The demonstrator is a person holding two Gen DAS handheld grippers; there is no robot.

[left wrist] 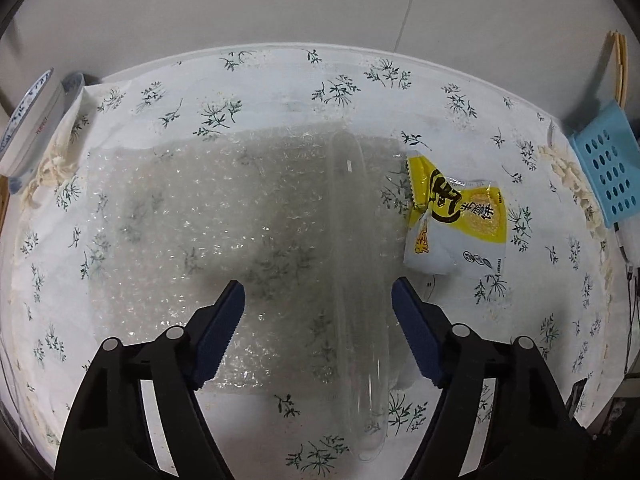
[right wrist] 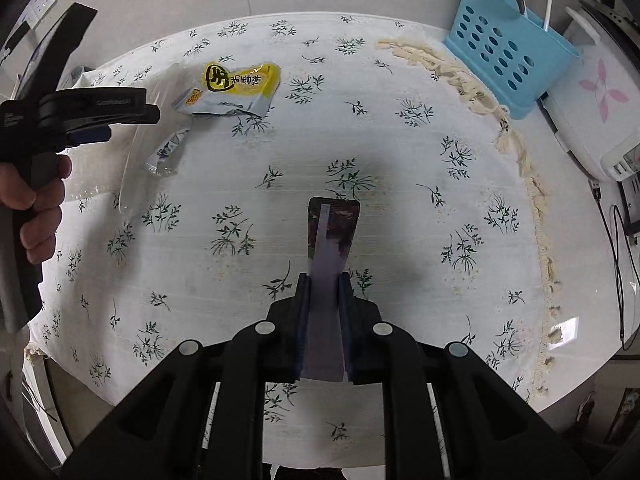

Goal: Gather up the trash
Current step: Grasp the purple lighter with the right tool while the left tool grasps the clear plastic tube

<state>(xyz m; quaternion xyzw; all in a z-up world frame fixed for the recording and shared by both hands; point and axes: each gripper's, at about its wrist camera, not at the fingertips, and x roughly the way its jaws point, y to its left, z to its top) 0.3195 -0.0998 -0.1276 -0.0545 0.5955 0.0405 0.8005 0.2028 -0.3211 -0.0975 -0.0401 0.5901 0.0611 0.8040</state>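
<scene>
My right gripper (right wrist: 323, 280) is shut on a dark purple wrapper (right wrist: 332, 232) and holds it above the floral tablecloth (right wrist: 400, 160). My left gripper (left wrist: 318, 292) is open above a sheet of bubble wrap (left wrist: 208, 232) and a clear plastic strip (left wrist: 360, 280) that lies between its fingers. A yellow and white snack wrapper (left wrist: 456, 220) lies just right of the bubble wrap. It also shows in the right wrist view (right wrist: 232, 92), next to a crumpled silver wrapper (right wrist: 168, 152). The left gripper shows at the left of the right wrist view (right wrist: 120, 116), held by a hand.
A blue perforated basket (right wrist: 504, 52) with utensils stands at the table's far right and shows in the left wrist view too (left wrist: 608, 168). A white appliance (right wrist: 592, 108) and cables sit right of it. Blue and white bowls (left wrist: 28, 128) stand at the far left.
</scene>
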